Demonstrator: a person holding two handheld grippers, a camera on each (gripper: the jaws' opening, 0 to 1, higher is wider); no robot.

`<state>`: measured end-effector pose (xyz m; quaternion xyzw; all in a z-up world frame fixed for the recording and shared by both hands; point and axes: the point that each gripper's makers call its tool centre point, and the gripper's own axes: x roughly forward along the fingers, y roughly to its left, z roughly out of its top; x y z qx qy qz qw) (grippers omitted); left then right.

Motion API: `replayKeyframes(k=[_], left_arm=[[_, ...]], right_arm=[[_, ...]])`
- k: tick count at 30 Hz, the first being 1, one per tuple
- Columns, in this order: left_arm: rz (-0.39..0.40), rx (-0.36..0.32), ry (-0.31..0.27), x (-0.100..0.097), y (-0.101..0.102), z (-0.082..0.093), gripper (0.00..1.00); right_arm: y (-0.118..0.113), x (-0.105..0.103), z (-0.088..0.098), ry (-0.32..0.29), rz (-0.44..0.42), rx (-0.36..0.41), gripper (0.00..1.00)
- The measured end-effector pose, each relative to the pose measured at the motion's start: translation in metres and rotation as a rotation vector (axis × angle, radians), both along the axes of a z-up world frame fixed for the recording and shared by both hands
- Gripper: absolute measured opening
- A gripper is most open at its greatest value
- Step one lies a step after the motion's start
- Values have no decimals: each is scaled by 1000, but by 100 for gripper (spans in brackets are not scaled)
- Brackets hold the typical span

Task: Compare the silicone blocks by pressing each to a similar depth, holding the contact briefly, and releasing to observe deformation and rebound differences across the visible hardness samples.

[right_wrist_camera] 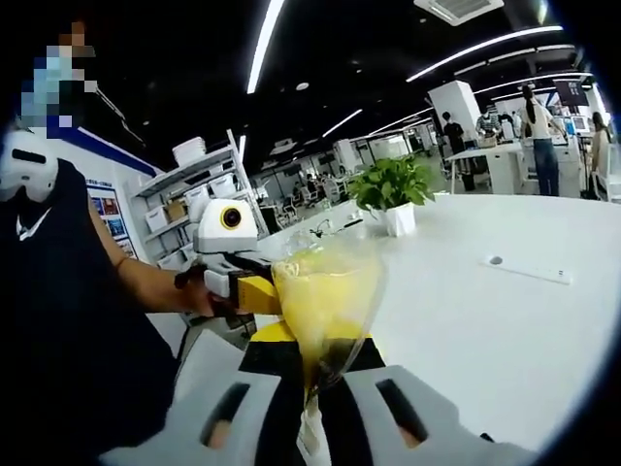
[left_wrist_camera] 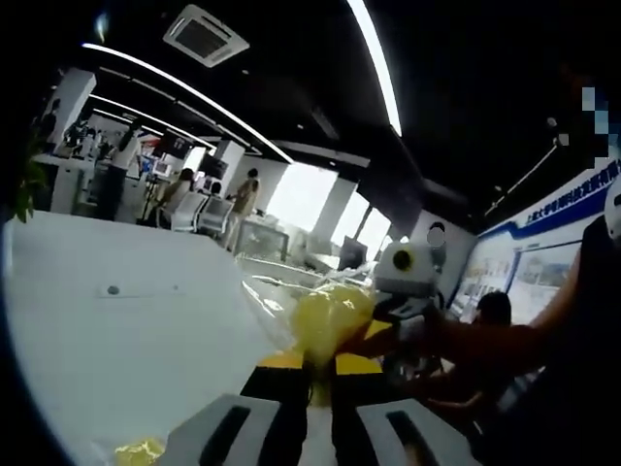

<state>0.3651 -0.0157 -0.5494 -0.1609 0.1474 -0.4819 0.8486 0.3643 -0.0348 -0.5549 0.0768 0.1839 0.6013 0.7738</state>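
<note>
- Jaws of the left gripper (left_wrist_camera: 318, 388) rise at the near edge of the left gripper view, drawn close together on the clear plastic bag (left_wrist_camera: 320, 316) with yellow contents.
- Right gripper (right_wrist_camera: 312, 393) does the same in the right gripper view: jaws narrow, pinching the neck of the same bag (two-handed hold, one gripper at each end).
- Bag's long axis runs between the two grippers, hanging above the white table (left_wrist_camera: 126, 320); each gripper faces the other across it.
- Yellow contents are probably the silicone blocks, but they are too blurred through the film to count or tell apart.
- Judgement: no block is out yet, so pressing has not started; the bag needs opening or setting down first.
- Neither gripper is nearer to the blocks; both are equally close, at the bag's ends.
- Small yellow scrap (left_wrist_camera: 139, 451) lies on the table at the near left of the left gripper view, identity unclear.
- Potted plant (right_wrist_camera: 393, 189) stands on the far side of the table.
- Wall posters at far right of the left gripper view carry writing, not readable; no brand legible.
- Risk, as a guess: thin film may tear or slip.
</note>
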Motion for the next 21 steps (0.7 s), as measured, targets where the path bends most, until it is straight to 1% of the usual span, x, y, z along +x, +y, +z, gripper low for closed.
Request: replayKeyframes(k=[1,5,9,11,14,18,21], left_arm=[[-4,2,-1,0,0,-1,6],[-24,10,5,-2,0,-4,8],[-24,8,1,-3,0,-4,8],[-39,23,-19,-4,1,-4,8],[-43,38,-28,-5,0,-6,8],[-47,39,-11,-6,0,-8,8],[-50,42,-9,-7,0,-8,8]], right_arm=[[0,-1,-1,11,4,-2,0],[0,-3,-4,19,8,-7,0],[0,-5,-4,20,10,-7,0],[0,-6,-5,26,15,-5,0],[0,-7,-7,37,16,-1,0],[0,-8,-8,63,16,4,0],[1,-8,-9,61,19,0,0]])
